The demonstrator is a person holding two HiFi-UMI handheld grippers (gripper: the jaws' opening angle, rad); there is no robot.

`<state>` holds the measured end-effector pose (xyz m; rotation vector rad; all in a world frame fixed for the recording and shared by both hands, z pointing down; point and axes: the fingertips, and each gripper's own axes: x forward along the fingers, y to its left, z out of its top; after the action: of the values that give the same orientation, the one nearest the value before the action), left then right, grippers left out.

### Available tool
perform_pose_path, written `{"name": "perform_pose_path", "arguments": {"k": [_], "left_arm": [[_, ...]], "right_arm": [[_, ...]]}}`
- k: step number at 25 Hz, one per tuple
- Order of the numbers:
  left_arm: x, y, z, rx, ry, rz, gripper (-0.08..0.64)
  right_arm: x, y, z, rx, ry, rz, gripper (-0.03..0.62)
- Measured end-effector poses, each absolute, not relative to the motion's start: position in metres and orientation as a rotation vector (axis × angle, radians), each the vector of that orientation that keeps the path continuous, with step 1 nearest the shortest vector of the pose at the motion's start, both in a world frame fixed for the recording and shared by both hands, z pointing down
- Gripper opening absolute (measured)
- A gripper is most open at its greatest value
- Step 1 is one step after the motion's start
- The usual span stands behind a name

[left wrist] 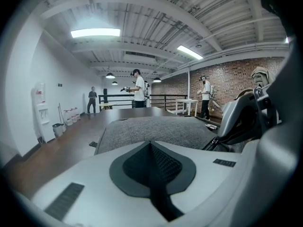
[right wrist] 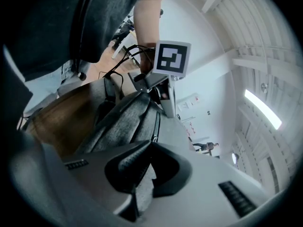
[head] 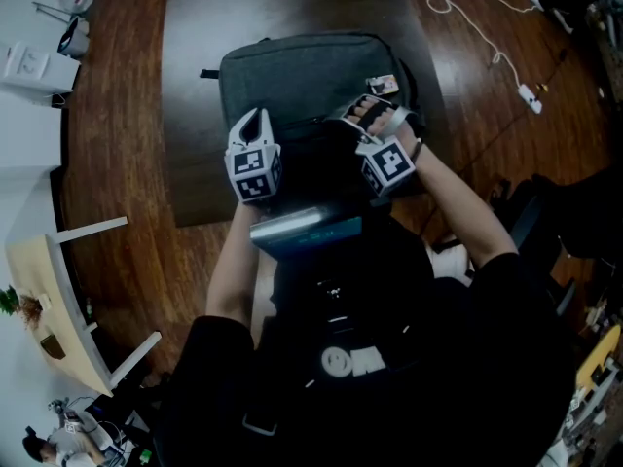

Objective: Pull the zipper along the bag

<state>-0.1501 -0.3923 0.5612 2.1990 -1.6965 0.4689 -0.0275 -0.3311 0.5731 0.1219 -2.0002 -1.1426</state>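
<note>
Dark table w/ grey bag flat on top.

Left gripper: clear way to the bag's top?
Likely yes: the left gripper, shut, sits by the bag at its near edge, nothing between; the right gripper, shut on the bag, is off to its side.

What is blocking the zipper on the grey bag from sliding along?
Nothing visible lies on the zipper track. The right gripper is shut on it. Farther along, the left gripper is at the bag near the track; whether it covers it, I cannot tell.
</note>
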Motion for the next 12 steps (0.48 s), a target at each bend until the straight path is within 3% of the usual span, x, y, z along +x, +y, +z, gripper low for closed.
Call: {"name": "perform_pose_path", "arguments": {"k": [12], "left_arm": [[-0.151, -0.395, 0.562, 2.195, -1.706, 0.490, 0.005]], "right_arm": [[-0.002, -0.335, 0.579, 0.150, -2.008, -1.097, 0.017]]}}
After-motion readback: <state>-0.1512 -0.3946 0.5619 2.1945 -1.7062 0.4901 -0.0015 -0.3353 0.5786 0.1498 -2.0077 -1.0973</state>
